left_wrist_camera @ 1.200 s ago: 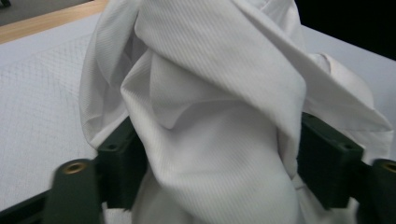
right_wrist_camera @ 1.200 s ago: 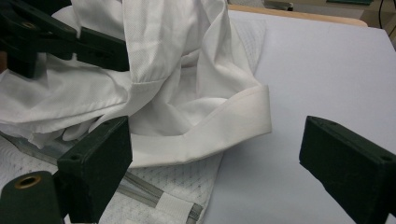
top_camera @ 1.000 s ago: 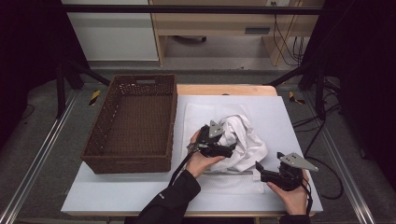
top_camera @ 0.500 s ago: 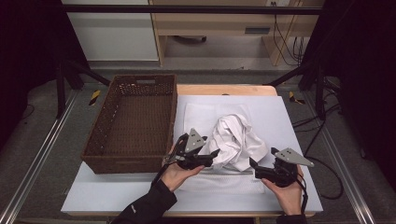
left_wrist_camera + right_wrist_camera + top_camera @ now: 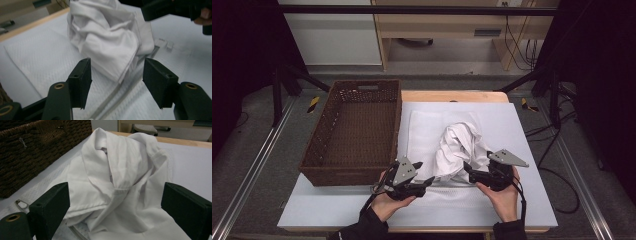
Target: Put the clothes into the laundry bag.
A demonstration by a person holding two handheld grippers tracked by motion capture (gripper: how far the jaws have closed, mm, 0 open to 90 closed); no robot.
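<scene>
A crumpled white cloth (image 5: pixel 459 145) lies in a heap on a white textured mat (image 5: pixel 422 125) in the middle of the table. My left gripper (image 5: pixel 430 181) is at the heap's near left, pointing at it. Its jaws have just been closing partway and stand open, with the cloth's lower edge (image 5: pixel 120 72) just ahead of the gap and nothing pressed. My right gripper (image 5: pixel 467 167) reaches the heap from the near right. Its jaws (image 5: pixel 115 210) stand wide open, and the cloth (image 5: pixel 120 177) sits in front of them, untouched by the pads.
A dark woven basket (image 5: pixel 352 176) stands on the left, its side close to the mat (image 5: pixel 37 150). A thin grey strip (image 5: pixel 117 95) runs along the mat's near edge. White tabletop (image 5: pixel 532 200) extends to the right and front.
My left gripper has come off the cloth and drawn back to the near left. My right gripper has moved in toward the heap. The cloth now stands more bunched up.
</scene>
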